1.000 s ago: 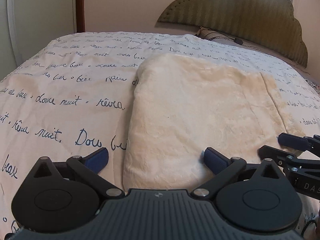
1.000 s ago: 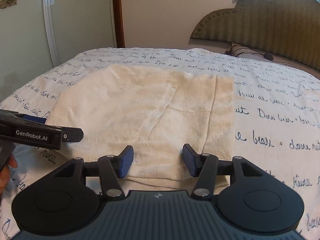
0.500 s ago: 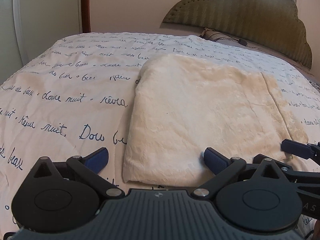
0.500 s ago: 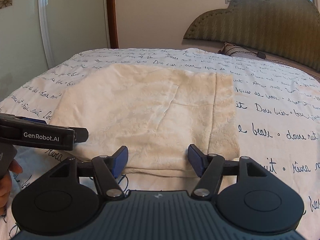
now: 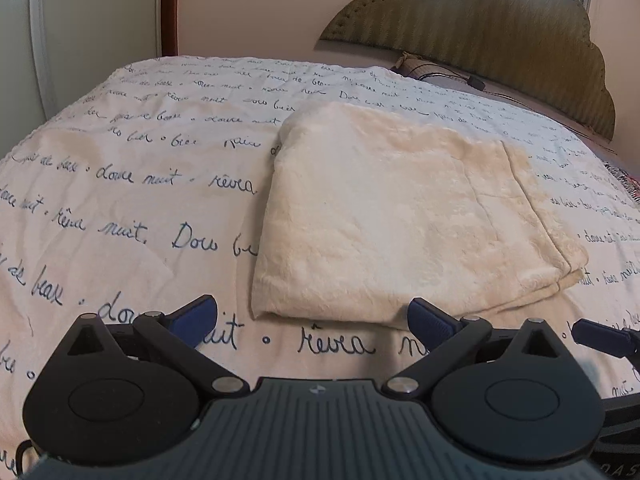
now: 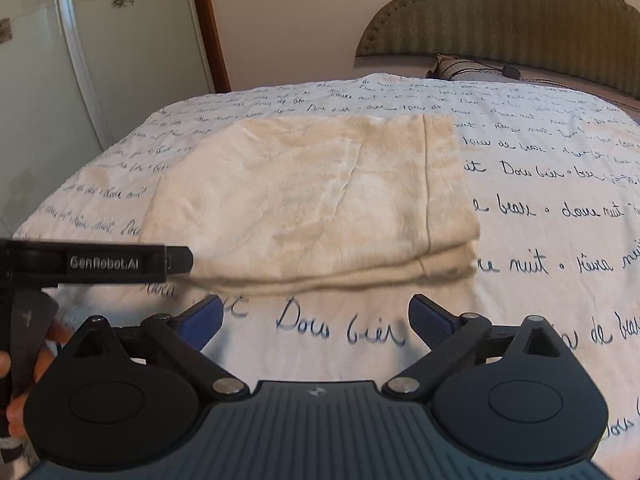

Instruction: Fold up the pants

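The cream pants (image 5: 392, 216) lie folded into a flat rectangle on the bed; they also show in the right wrist view (image 6: 320, 196). My left gripper (image 5: 312, 320) is open and empty, just short of the fold's near edge. My right gripper (image 6: 316, 318) is open and empty, a little back from the near edge. The left gripper's finger (image 6: 176, 260) shows at the left of the right wrist view, beside the pants. A right gripper fingertip (image 5: 600, 336) shows at the right of the left wrist view.
The bedspread (image 5: 120, 184) is white with dark handwritten script. An olive padded headboard (image 5: 500, 36) and a pillow (image 5: 432, 70) stand at the far end. A wardrobe door with flower decals (image 6: 80, 60) is at the left.
Both grippers have drawn back from the pants toward the near side of the bed and opened wider. The folded pants stay flat on the bed.
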